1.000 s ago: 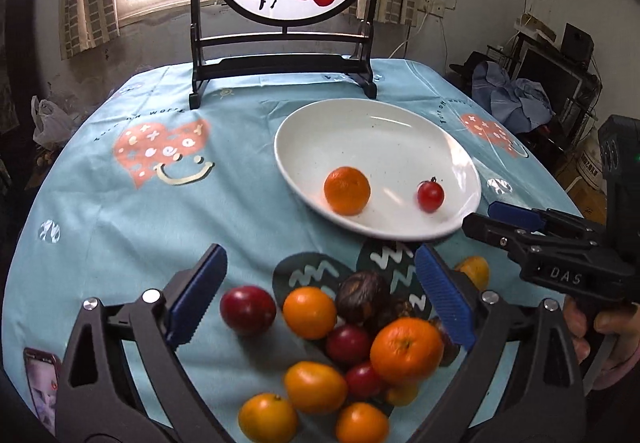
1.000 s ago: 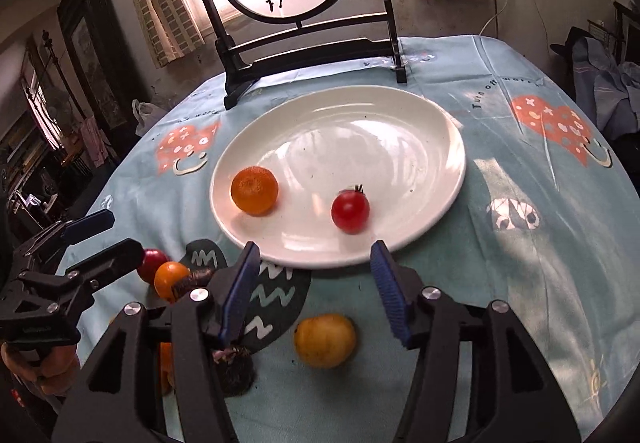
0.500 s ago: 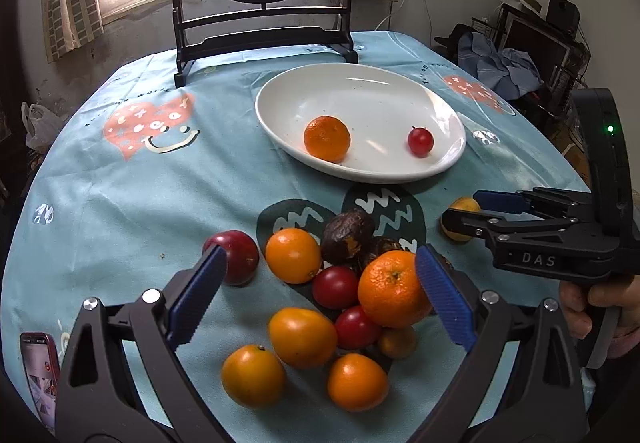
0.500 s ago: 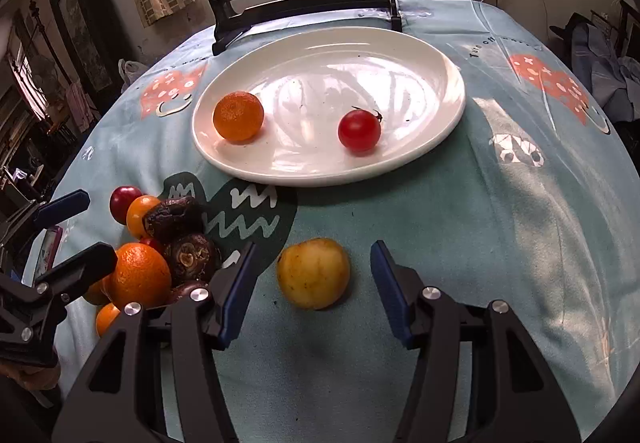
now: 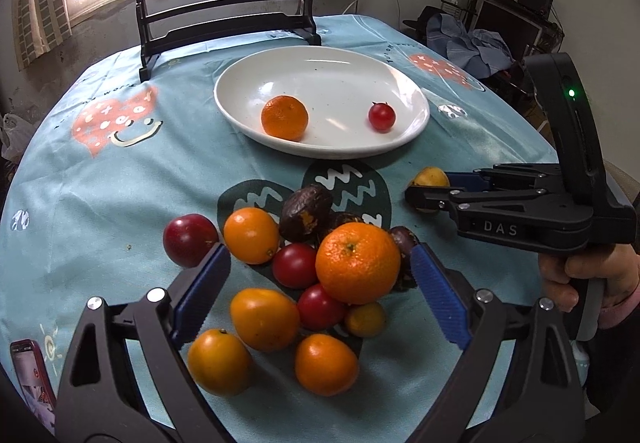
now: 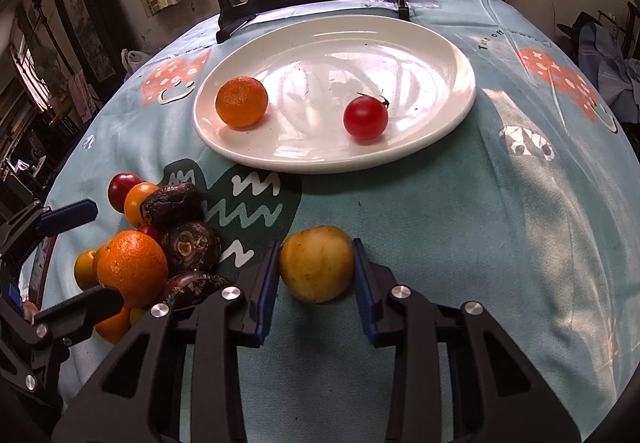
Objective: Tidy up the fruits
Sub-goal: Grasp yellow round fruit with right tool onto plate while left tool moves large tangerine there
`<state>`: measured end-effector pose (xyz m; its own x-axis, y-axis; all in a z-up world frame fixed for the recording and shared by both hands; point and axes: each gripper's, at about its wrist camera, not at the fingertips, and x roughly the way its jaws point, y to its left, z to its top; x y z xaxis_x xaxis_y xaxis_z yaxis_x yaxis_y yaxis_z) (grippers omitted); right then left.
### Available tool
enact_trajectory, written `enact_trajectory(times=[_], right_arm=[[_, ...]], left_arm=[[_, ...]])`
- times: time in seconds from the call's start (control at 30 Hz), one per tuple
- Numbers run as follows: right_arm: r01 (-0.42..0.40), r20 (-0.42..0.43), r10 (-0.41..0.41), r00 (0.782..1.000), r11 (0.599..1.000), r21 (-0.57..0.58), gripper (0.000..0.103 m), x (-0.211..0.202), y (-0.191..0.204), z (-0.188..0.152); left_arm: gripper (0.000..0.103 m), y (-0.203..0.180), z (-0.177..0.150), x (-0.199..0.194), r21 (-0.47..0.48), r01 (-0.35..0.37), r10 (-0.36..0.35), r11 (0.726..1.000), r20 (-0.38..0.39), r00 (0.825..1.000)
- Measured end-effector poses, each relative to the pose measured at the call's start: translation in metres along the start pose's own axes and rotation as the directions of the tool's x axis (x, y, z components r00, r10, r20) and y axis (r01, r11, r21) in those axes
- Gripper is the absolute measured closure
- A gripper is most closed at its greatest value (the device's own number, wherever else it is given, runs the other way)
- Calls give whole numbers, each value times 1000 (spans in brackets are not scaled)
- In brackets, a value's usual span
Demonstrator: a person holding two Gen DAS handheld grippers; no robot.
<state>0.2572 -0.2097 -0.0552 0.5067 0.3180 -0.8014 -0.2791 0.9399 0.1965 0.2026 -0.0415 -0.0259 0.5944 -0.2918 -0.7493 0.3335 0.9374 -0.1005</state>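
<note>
Our right tool (image 6: pixel 316 269) has just been closing; pads now touch both sides of the yellow fruit (image 6: pixel 316 263), lower centre of frame, on the bench (image 6: pixel 500 223). Our left tool (image 5: pixel 320 283) has narrowed slightly, still wide, straddling the fruit pile (image 5: pixel 304 283), gripping nothing. Plate (image 6: pixel 440 55) sits upper centre.

Round table, blue printed cloth (image 6: pixel 460 211): white plate (image 6: pixel 448 55), fruit heap (image 5: pixel 296 283), yellow fruit (image 6: pixel 316 263), screen stand (image 5: pixel 224 23), phone (image 5: pixel 30 375).

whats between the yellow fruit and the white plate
Only bare blue tablecloth. In the right wrist view nothing sits between the yellow fruit, gripped by the right claw, and the white plate.
</note>
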Motion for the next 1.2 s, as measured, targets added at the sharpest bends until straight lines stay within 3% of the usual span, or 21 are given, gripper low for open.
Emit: enact_trajectory(times=[0.17, 0.33, 0.63, 0.7, 0.83, 0.97, 1.2], right_arm=[[6, 9, -6, 1000, 1000, 21, 68, -2, -3, 2], [4, 16, -5, 1000, 1000, 25, 68, -4, -4, 3], [1, 36, -2, 999, 999, 39, 68, -10, -7, 2], [-3, 41, 2, 999, 999, 42, 68, -11, -8, 2], [-35, 69, 32, 997, 998, 48, 68, -16, -8, 5], [-53, 162, 45, 986, 998, 45, 68, -25, -7, 12], [-57, 284, 29, 958, 994, 91, 68, -14, -17, 48]], left_arm=[[32, -2, -2, 7, 4, 42, -42, 999, -33, 999], [33, -3, -4, 12, 9, 54, -54, 998, -50, 997], [47, -6, -5, 15, 27, 72, -70, 997, -51, 996], [57, -5, -5, 13, 27, 94, -93, 995, -42, 995], [57, 0, -2, 12, 5, 98, -98, 995, -34, 995], [57, 5, 8, 4, -25, 114, -113, 993, 20, 993], [57, 15, 72, 9, -68, 81, -73, 994, 110, 991]])
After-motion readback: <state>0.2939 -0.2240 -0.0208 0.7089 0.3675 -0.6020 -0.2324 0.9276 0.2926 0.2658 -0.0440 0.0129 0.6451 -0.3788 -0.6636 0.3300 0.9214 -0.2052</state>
